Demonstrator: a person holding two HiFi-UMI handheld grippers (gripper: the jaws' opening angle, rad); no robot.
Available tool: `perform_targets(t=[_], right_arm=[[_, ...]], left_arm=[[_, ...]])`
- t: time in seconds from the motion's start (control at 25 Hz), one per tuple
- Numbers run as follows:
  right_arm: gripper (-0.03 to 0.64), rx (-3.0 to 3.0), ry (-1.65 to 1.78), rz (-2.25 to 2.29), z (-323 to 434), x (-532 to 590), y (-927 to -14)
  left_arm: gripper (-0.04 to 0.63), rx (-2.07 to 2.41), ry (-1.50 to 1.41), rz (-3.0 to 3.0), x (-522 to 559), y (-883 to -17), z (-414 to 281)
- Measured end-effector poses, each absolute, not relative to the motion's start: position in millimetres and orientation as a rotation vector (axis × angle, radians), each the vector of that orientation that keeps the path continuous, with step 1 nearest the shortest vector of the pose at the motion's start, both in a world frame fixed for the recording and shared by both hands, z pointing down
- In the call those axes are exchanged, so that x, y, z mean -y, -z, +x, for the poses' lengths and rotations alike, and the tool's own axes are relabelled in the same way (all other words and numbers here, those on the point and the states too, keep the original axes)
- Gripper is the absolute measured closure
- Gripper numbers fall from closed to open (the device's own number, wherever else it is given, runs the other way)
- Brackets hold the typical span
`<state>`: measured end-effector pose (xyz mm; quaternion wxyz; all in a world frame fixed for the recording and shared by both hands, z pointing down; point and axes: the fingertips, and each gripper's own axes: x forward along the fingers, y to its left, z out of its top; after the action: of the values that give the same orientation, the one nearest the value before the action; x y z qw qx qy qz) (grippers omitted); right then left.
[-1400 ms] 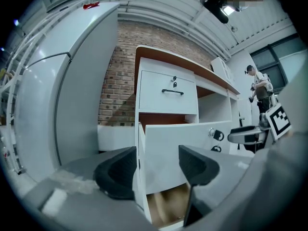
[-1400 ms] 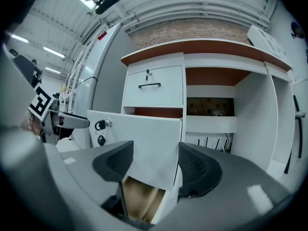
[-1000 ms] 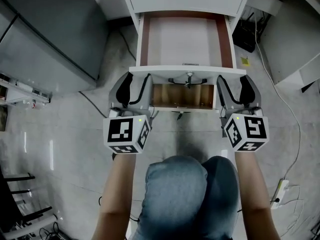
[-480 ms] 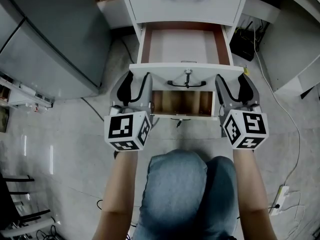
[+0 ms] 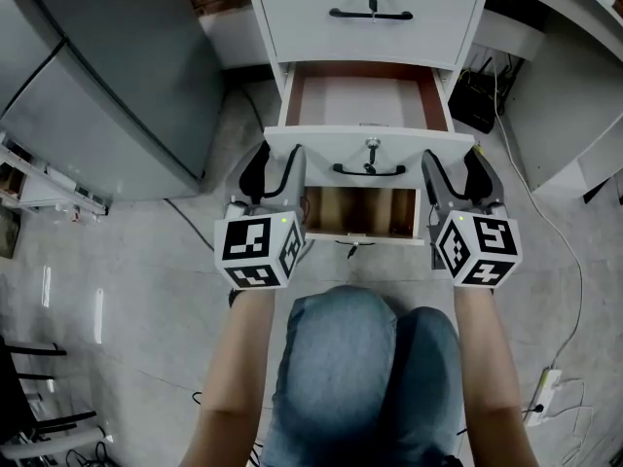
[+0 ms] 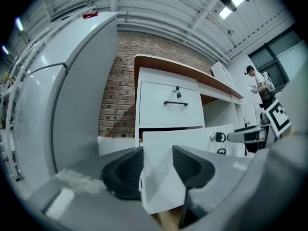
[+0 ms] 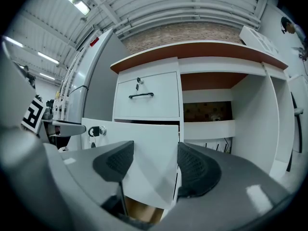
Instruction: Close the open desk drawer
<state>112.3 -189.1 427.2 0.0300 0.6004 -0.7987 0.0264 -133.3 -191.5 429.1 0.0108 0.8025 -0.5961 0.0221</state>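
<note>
The white desk drawer [image 5: 321, 147] stands pulled out, its pale inside [image 5: 368, 100] showing between brown side walls. A black handle [image 5: 368, 171] and a keyed lock sit on its front. My left gripper [image 5: 275, 161] is at the front's left end and my right gripper [image 5: 462, 163] at its right end, both level. In the left gripper view the drawer front [image 6: 192, 141] fills the gap ahead of the left gripper [image 6: 158, 170], jaws apart. The right gripper view shows the same front [image 7: 144, 138] beyond the right gripper [image 7: 155, 165]. Neither clamps anything.
The shut upper drawer [image 5: 370, 27] sits above. A grey cabinet [image 5: 97, 76] stands at the left. At the right are a black box [image 5: 477, 95] under the desk, cables and a power strip [image 5: 550, 382]. The person's knees [image 5: 360, 358] are right below the grippers.
Less of the drawer's inside shows than before, and the upper drawer has come into view. Both grippers have stayed at the drawer front's ends, with the jaws unchanged.
</note>
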Motion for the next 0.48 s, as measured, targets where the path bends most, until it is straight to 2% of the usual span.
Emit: perform_targets(t=[0.48], right_arm=[[0.33,2.42,-0.143,1.84,111.6,200.1,-427.3]], left_arm=[[0.395,1.881,-0.073,2.454,203.3,-428.6,-133.6]])
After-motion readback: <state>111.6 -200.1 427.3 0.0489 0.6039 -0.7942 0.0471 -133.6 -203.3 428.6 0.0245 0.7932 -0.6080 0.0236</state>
